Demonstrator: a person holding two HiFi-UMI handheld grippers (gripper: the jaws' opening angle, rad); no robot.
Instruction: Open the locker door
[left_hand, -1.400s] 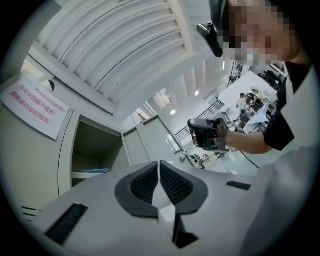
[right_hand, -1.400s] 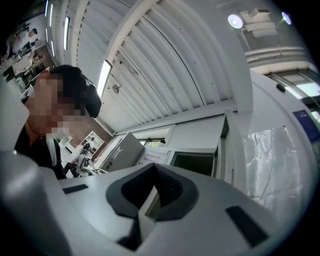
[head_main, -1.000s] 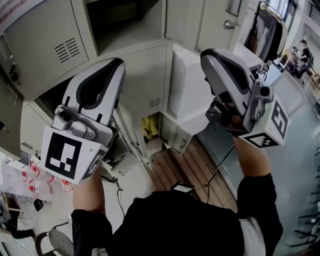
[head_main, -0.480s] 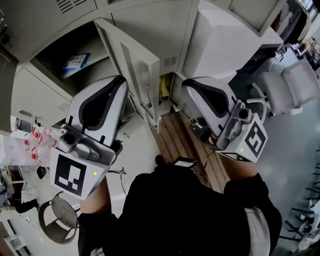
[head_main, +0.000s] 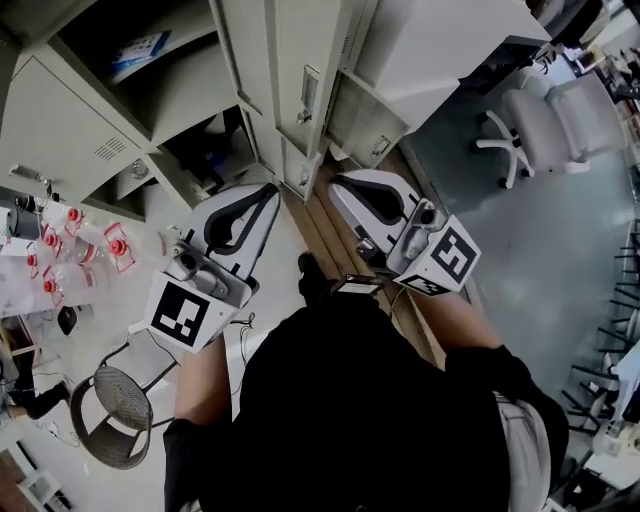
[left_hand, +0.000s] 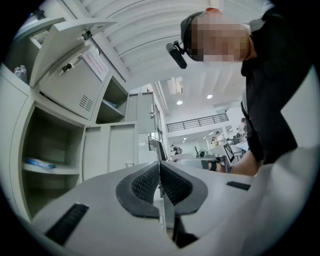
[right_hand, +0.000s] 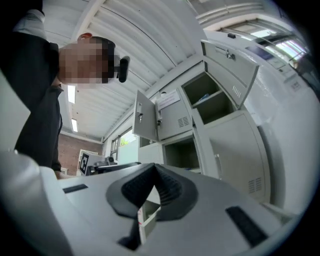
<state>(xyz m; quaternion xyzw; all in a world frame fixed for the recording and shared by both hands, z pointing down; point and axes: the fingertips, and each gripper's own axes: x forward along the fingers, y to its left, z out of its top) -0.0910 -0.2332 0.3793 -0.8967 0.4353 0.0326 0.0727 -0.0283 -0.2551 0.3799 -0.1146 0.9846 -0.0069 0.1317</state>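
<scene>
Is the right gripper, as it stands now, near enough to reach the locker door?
Probably not yet: the right gripper hangs low, shut and empty, apart from the locker door. Nothing stands between them.

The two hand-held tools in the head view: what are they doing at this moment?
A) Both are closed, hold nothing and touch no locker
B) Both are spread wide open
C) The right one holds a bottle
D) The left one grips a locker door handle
A: the left tool and the right tool each have their tips pressed together with nothing between them, and both are held clear of the lockers.
</scene>
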